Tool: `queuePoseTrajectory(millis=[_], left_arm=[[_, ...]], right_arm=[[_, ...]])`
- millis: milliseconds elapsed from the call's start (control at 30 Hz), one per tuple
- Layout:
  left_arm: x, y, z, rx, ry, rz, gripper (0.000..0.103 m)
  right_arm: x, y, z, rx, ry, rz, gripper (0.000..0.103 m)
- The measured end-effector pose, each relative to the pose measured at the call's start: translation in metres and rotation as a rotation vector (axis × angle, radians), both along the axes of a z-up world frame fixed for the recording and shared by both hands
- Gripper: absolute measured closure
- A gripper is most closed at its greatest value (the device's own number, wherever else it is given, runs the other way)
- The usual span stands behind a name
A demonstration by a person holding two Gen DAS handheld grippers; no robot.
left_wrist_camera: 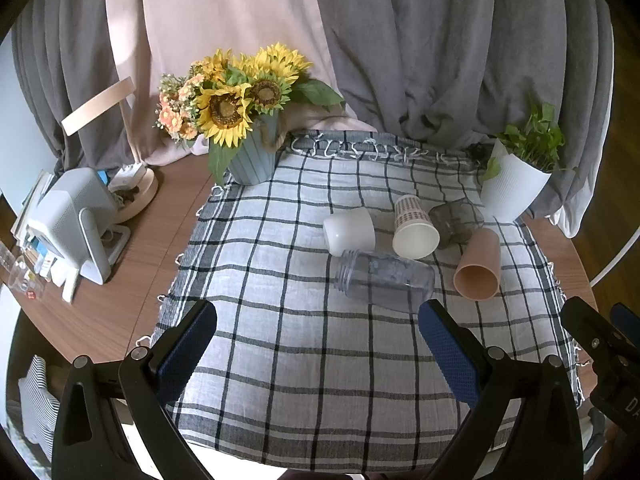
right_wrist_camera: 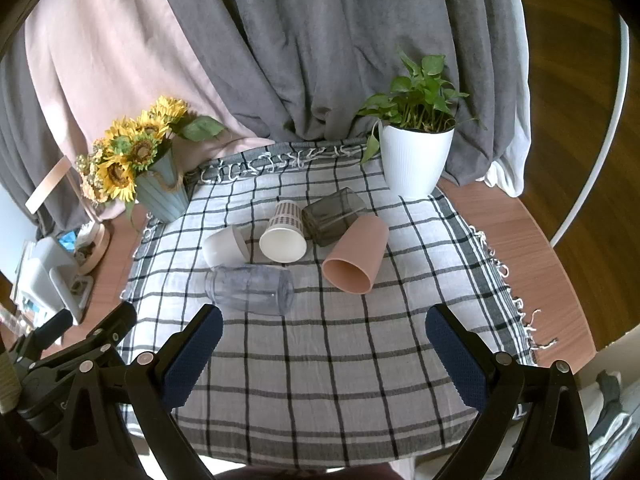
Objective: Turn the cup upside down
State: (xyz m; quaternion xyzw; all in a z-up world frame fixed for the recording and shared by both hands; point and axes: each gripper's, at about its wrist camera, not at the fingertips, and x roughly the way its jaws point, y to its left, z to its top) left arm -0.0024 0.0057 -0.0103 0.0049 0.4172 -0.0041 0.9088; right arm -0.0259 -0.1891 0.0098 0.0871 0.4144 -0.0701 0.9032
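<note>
Cups lain on sides, clustered mid-cloth [right_wrist_camera: 320, 360]: clear cup [right_wrist_camera: 250, 288] nearest, pink cup [right_wrist_camera: 356, 256] beside. Both grippers' fingers [left_wrist_camera: 188, 350] [right_wrist_camera: 456, 360] spread, nothing held. Risk judged: clear cup rolled away if nudged off-centre, neighbours knocked

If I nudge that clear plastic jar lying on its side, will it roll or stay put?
The clear jar lies on its round side, so it will probably roll. It looks thin and empty, so likely light. The soft checked cloth may slow it; the white cup just behind it might stop it.
</note>
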Motion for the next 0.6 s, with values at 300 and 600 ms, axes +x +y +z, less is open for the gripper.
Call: queuePoseTrajectory(millis=[300,600], left_arm=[[0.004,0.001,-0.010,0.000,0.022,0.016,0.000],[0.013,0.010,-0.037,-0.052,0.139,0.135,0.000]], right_arm=[[0.003,0.002,0.005,-0.002,0.006,0.009,0.001],[0.034,0.014,-0.021,-0.031,0.097,0.151,0.001]])
